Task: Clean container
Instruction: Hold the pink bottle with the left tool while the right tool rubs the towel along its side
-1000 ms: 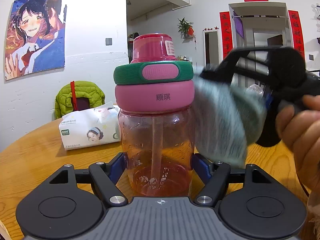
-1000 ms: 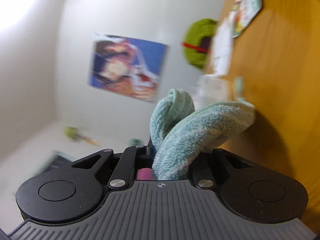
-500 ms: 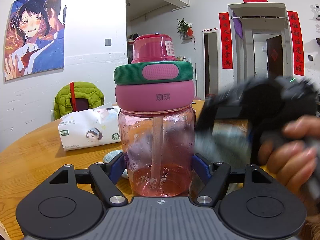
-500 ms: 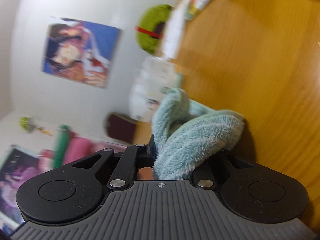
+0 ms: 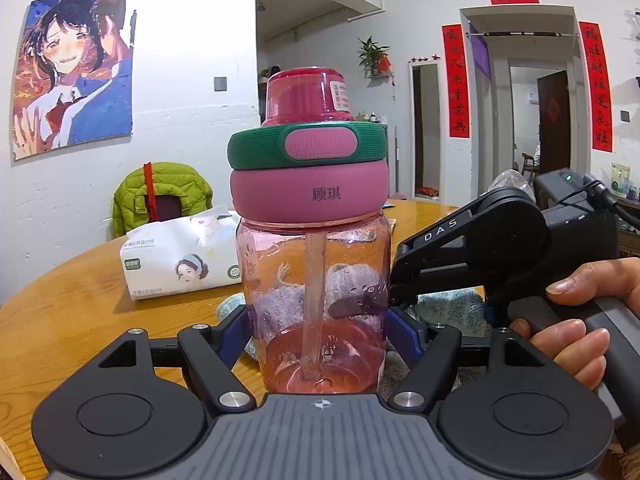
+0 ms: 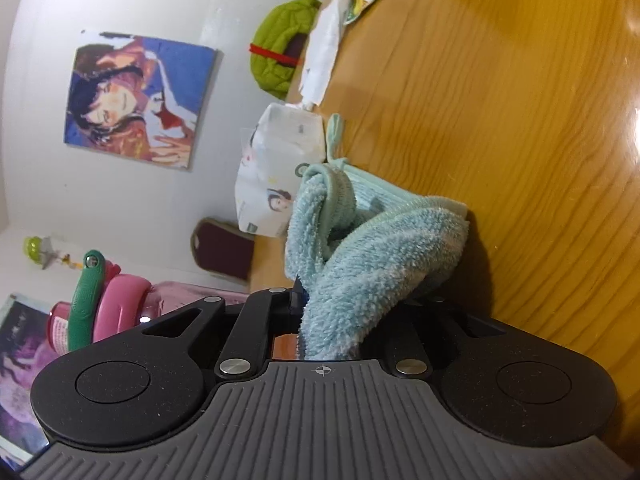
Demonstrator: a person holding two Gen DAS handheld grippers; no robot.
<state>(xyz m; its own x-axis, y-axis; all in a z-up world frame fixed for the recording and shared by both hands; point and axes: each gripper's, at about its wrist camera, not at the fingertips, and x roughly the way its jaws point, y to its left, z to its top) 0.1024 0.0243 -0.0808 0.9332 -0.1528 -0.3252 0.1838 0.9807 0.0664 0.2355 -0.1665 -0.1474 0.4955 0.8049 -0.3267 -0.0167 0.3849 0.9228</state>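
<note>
The pink bottle [image 5: 314, 264] stands upright on the desk [image 5: 80, 304] clamped in the left hand-held gripper [image 5: 320, 334], while the right hand-held gripper [image 6: 320, 320], pinched on the teal cloth [image 6: 372, 264], should press firmly round its far wall.

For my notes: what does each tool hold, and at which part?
The left tool grips the pink bottle low on its clear body. The right tool pinches one end of the folded teal cloth.
</note>
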